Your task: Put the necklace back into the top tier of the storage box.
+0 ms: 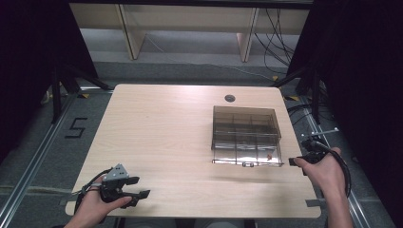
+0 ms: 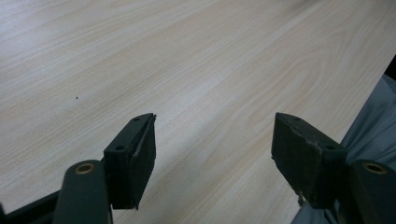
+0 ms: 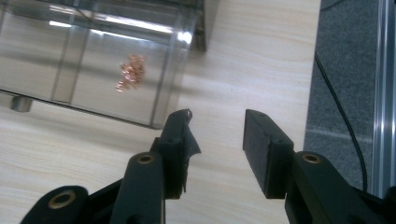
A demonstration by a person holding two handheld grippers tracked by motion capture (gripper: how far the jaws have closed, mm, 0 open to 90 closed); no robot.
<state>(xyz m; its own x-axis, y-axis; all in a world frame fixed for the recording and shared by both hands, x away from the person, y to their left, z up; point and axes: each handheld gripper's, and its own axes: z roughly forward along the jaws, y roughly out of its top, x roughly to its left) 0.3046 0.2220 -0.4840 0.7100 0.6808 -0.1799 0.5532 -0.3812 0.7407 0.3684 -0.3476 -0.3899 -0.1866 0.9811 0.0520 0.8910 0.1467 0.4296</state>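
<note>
Your left gripper (image 1: 138,194) rests low over the near left corner of the tabletop (image 1: 157,133), jaws spread wide with nothing between them. Your right gripper (image 1: 293,161) sits at the right edge, also released, its jaws parted over bare wood just beside the near right corner of the clear compartment box (image 1: 244,135). A small heap of copper-coloured bits (image 3: 130,72) lies in that corner compartment; what they are is hard to make out. A cable (image 3: 338,116) trails over the floor past the edge.
</note>
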